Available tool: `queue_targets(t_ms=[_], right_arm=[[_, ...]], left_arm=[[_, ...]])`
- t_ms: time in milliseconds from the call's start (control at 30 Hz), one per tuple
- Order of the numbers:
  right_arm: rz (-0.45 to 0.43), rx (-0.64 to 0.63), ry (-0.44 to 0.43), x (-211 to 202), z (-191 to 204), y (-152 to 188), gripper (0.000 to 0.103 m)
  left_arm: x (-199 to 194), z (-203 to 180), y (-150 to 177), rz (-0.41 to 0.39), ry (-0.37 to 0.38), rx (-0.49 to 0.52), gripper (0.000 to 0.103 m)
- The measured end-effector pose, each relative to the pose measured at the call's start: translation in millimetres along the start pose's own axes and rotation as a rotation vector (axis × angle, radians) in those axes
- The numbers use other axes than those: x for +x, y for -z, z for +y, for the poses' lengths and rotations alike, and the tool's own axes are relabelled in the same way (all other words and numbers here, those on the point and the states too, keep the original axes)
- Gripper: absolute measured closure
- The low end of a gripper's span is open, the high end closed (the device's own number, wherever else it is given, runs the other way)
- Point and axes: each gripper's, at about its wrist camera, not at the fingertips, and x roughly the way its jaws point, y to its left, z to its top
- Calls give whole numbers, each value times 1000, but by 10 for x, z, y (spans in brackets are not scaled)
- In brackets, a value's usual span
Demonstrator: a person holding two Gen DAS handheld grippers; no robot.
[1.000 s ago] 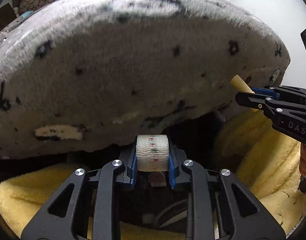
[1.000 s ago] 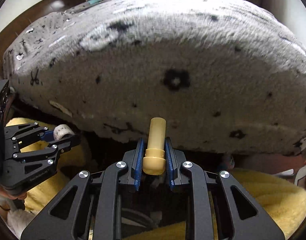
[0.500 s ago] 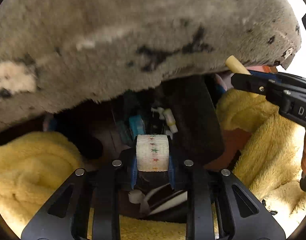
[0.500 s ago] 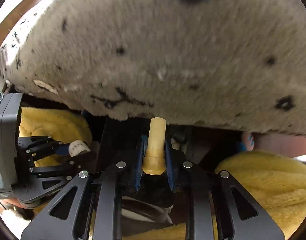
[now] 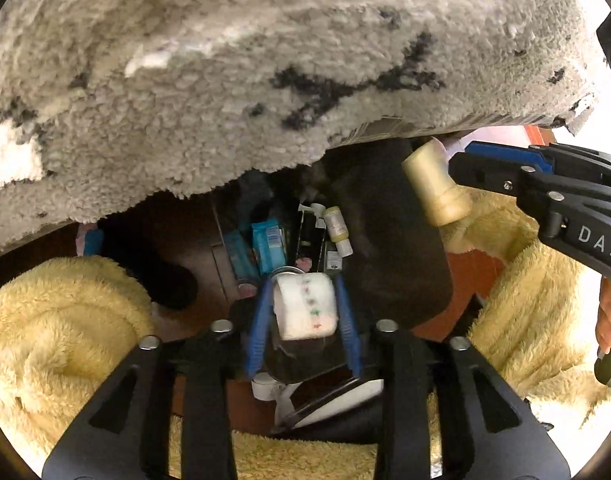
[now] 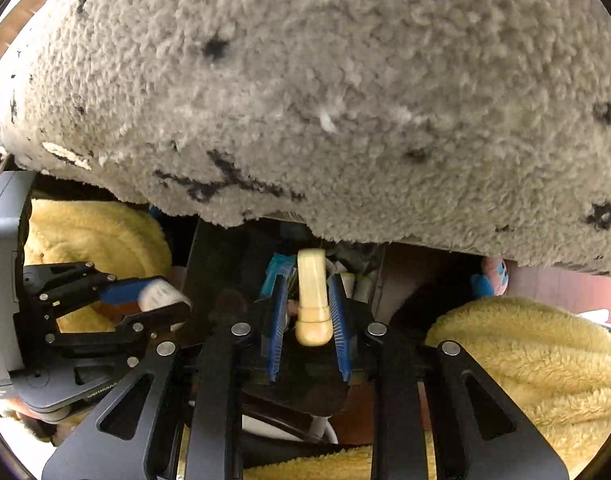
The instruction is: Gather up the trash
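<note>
The left gripper point(image 5: 305, 312), with two blue-padded fingers, is pointing steeply down, and its jaws are opening. One small white roll of tape with a row of coloured dots point(image 5: 305, 306) is sitting tilted and blurred between the pads, with a gap showing on each side, so it is no longer being squeezed.

The right gripper point(image 6: 310, 312), also with two blue-padded fingers, is clamping one cream-coloured plastic cap with a flared base point(image 6: 312, 300), which is standing upright between the pads. In the left view this gripper is reaching in from the right, with part of a person's hand point(image 5: 609, 316) showing behind it.

Below both grippers, one dark open bin point(image 5: 401, 264) is holding several items, among them one teal packet point(image 5: 269, 242) and one small yellow bottle point(image 5: 335, 224). Two folds of fluffy yellow fabric point(image 5: 57, 320) are lying to either side. One shaggy grey cover with black marks point(image 6: 325, 92) is filling the upper part of both views.
</note>
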Motion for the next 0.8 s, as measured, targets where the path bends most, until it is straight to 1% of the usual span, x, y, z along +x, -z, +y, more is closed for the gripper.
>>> queue_targets(t_ms=[33, 67, 100, 167, 200, 233, 267, 300, 333, 367, 400, 467, 533, 567, 667, 800], right_arm=[[-5, -1, 0, -31, -3, -20, 79], [-11, 0, 3, -59, -10, -26, 75], [-19, 1, 8, -88, -10, -38, 71], [-36, 7, 18, -152, -20, -43, 68], [-45, 11, 24, -179, -35, -38, 59], [-62, 16, 33, -227, -55, -33, 52], [-80, 21, 43, -268, -78, -28, 42], [-96, 26, 51, -322, -103, -28, 41], [-110, 34, 56, -378, -136, -29, 41], [-124, 41, 62, -430, -168, -34, 34], [-145, 50, 75, -497, -208, -34, 19], [-192, 62, 104, -648, -269, -40, 8], [-235, 75, 120, -822, -316, -57, 4], [-260, 81, 126, -909, -339, -63, 4], [-349, 82, 158, -1217, -362, -101, 4], [-500, 63, 186, -1703, -298, -159, 3]], left_arm=[[-24, 11, -1, -6, -1, -2, 61], [-56, 25, -8, -12, -1, -3, 57], [-80, 23, -10, -20, -3, -4, 55], [-162, 20, -11, -45, -13, -5, 46], [-214, 18, -9, -62, -23, -4, 43], [-271, 12, -8, -80, -39, 1, 38], [-327, 8, -8, -97, -53, 6, 34], [-393, 1, -10, -115, -62, 6, 32], [-465, 5, -15, -135, -66, 3, 28], [-554, 11, -26, -158, -69, -1, 25], [-645, 9, -36, -182, -75, -1, 24], [-846, 14, -57, -241, -90, 3, 15], [-1062, 10, -73, -308, -101, 3, 10], [-1161, 23, -81, -337, -105, 2, 8], [-1506, 15, -133, -434, -119, 6, 8], [-1968, -24, -235, -576, -185, 10, 8]])
